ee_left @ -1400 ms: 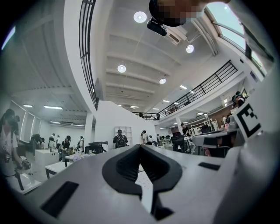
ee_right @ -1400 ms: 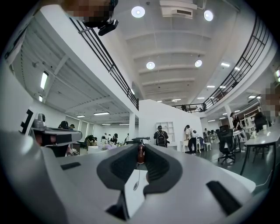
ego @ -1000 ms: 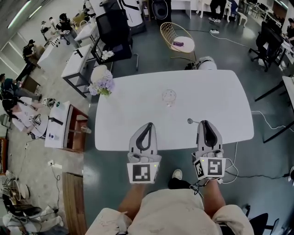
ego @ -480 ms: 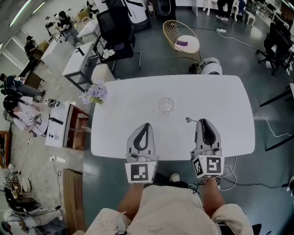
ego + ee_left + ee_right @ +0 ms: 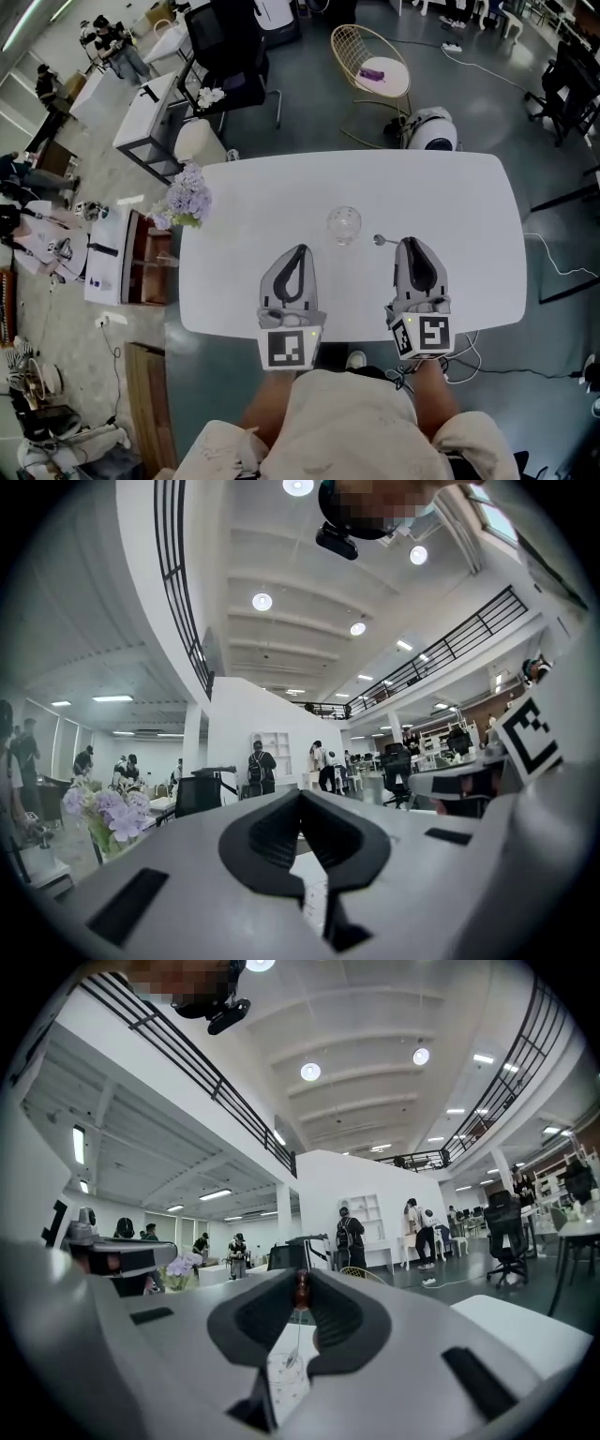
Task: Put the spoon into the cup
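While we pinch spoon by handle in right gripper, bowl juts toward cup on table, near rim, not yet inside. Left gripper closed, empty; we judge cup needs no steadying.

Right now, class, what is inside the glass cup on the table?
Nothing shows inside the cup; the spoon is beside it, held by the right gripper. The cup's bottom is too small to check.
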A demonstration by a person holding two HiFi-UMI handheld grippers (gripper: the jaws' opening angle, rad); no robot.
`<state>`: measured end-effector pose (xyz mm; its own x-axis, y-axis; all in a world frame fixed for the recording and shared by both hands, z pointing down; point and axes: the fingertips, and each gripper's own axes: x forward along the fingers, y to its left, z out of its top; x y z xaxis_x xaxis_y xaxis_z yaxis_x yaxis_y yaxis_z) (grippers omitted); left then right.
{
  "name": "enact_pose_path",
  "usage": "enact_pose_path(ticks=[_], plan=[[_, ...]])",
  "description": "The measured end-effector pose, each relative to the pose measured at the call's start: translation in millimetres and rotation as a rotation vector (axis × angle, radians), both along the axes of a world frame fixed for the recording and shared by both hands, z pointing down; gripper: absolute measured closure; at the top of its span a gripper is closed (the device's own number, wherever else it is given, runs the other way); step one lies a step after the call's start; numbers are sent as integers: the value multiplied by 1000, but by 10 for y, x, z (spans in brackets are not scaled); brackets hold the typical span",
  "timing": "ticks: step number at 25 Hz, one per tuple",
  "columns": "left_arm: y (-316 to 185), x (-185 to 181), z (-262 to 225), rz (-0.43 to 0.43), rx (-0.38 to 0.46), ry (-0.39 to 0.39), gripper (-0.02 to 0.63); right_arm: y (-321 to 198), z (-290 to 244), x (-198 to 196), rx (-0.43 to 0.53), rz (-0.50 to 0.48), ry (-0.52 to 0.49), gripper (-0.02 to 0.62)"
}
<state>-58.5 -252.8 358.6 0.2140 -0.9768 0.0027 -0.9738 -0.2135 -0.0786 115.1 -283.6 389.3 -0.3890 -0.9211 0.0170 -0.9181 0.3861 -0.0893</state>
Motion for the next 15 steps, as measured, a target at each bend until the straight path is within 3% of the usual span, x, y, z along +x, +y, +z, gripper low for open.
enact_pose_path(ticks=[15], plan=[[-931, -427, 1023, 62, -150, 70, 604, -909, 991, -770, -205, -26, 33, 552]])
